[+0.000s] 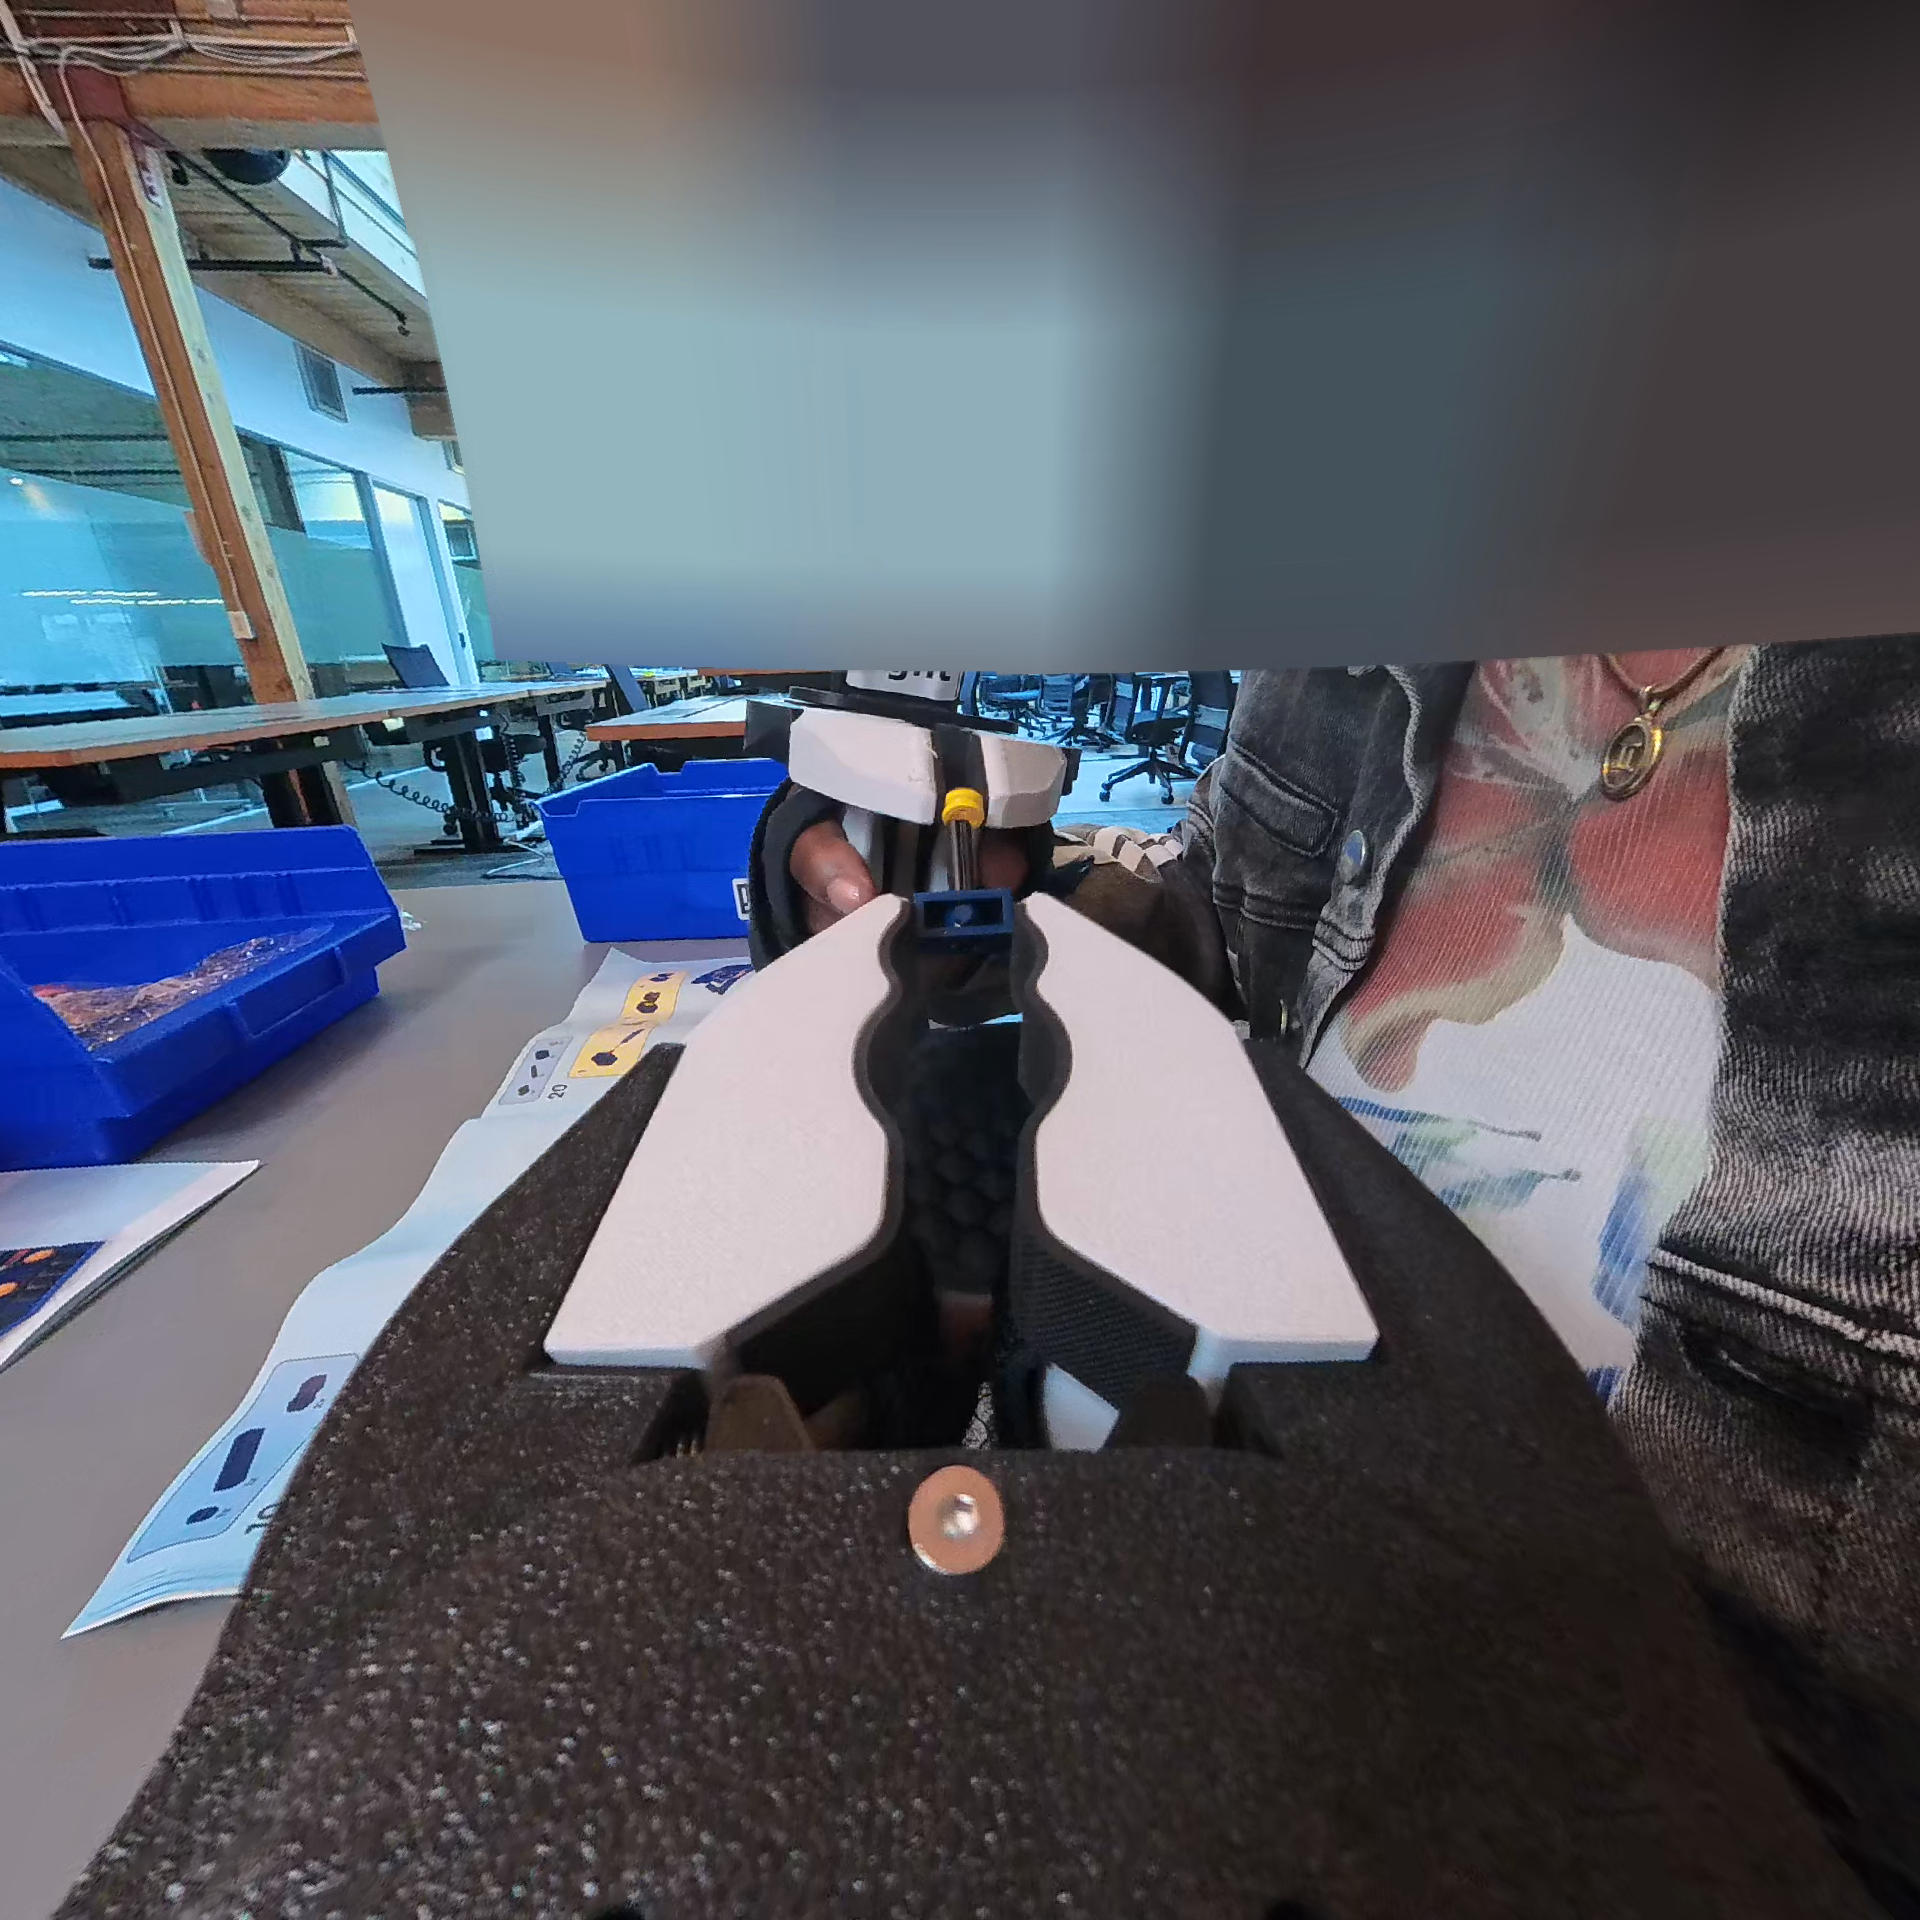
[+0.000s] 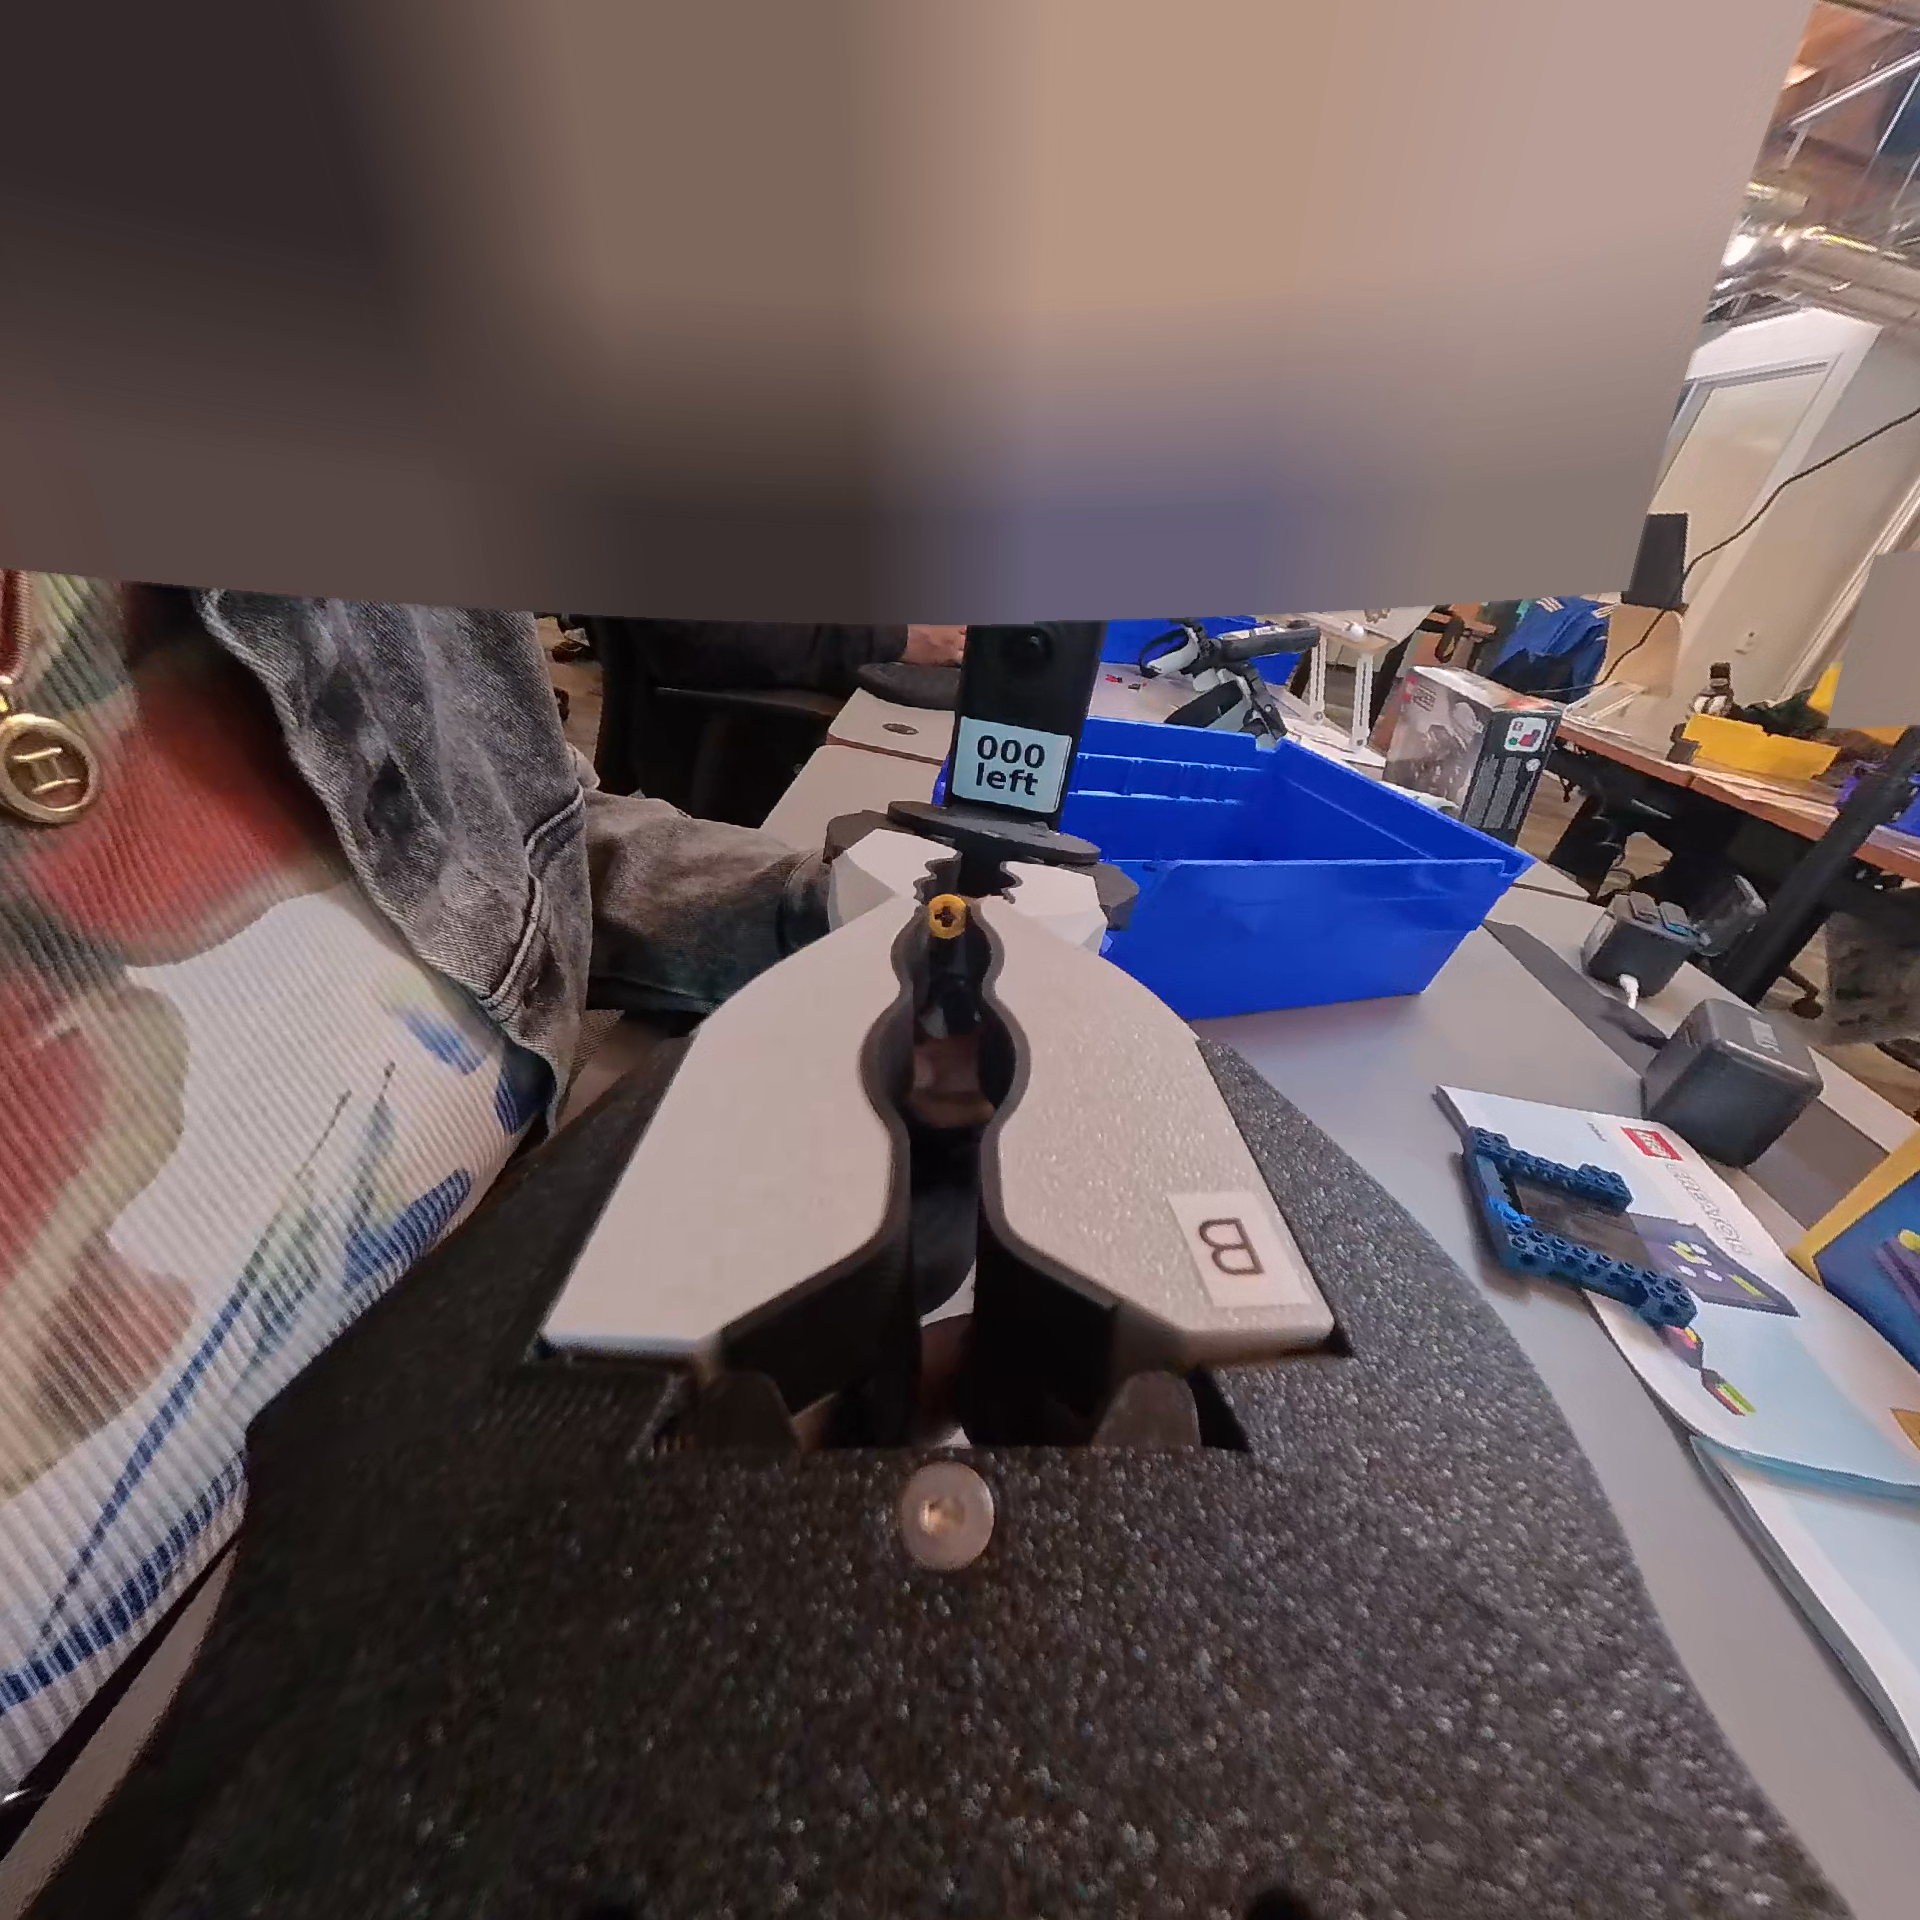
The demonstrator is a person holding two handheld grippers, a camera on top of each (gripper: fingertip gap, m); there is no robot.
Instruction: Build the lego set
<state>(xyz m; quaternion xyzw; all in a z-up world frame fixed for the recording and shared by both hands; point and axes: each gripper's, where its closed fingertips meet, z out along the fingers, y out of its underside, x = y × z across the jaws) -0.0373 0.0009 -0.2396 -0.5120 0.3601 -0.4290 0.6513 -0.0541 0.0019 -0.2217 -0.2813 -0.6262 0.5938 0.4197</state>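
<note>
We're mid-mating: left gripper [image 1: 963, 920] jaws clamp a dark blue brick [image 1: 963, 916]; right gripper [image 2: 948, 920] jaws pinch a yellow-tipped pin [image 2: 948, 916]. Pin probably just touches the brick; next needs axial alignment.

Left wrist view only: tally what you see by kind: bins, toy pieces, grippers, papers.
blue bins: 2
dark blue brick: 1
yellow-tipped rod: 1
grippers, left gripper and right gripper: 2
printed sheets: 2
Total: 8
</note>
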